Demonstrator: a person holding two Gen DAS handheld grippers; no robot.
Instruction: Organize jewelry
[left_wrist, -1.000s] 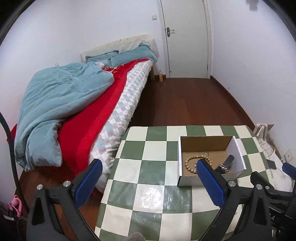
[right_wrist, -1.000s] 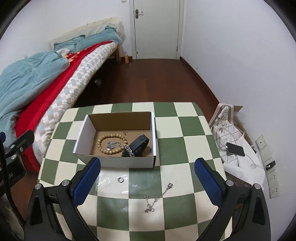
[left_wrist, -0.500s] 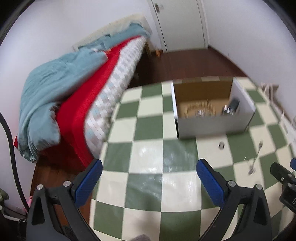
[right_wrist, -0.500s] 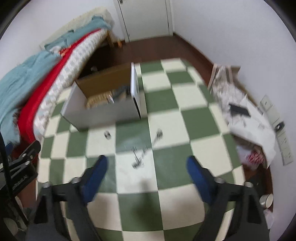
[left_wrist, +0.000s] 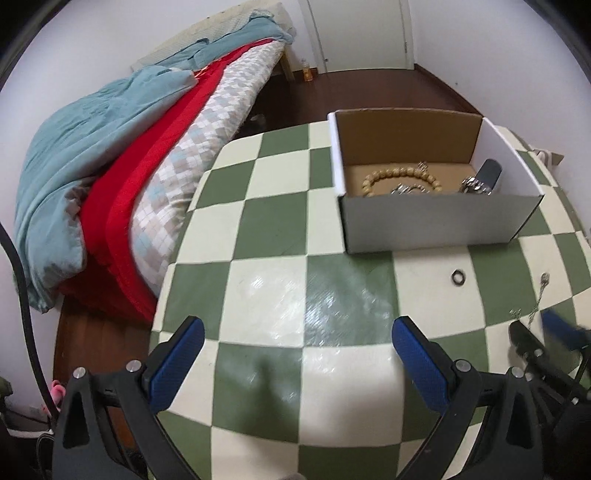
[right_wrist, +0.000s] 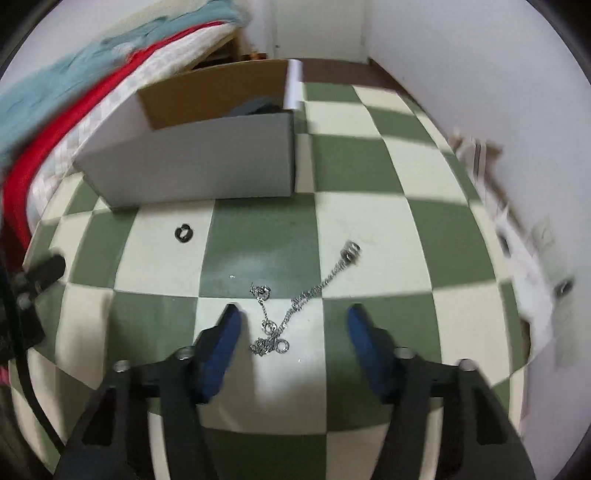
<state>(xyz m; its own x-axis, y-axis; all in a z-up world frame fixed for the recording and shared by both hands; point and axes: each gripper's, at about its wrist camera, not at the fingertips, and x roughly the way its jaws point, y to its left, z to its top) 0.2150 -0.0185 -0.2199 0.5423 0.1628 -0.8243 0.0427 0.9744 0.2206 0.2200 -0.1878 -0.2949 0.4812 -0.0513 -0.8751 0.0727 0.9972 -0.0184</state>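
A silver chain necklace (right_wrist: 295, 314) lies on the green and cream checked table (right_wrist: 258, 243), between the open fingers of my right gripper (right_wrist: 291, 317), which hovers low over it. A small dark ring (right_wrist: 183, 233) lies to its left, also in the left wrist view (left_wrist: 458, 277). A white cardboard box (left_wrist: 432, 221) holds a wooden bead bracelet (left_wrist: 399, 177), silver pieces and a dark watch (left_wrist: 487, 177). My left gripper (left_wrist: 295, 347) is open and empty over the table's near left part. The chain's end (left_wrist: 541, 288) shows at the right of the left wrist view.
A bed with a teal quilt (left_wrist: 92, 147) and red blanket (left_wrist: 147, 177) stands close along the table's left side. A white wall and a pile of white bags (right_wrist: 524, 251) are at the right. A door (left_wrist: 362, 33) is at the far end.
Both grippers have dropped toward the table and tilted down. My right gripper has come down over the chain, which now sits between its fingers. The left gripper is closer to the tabletop.
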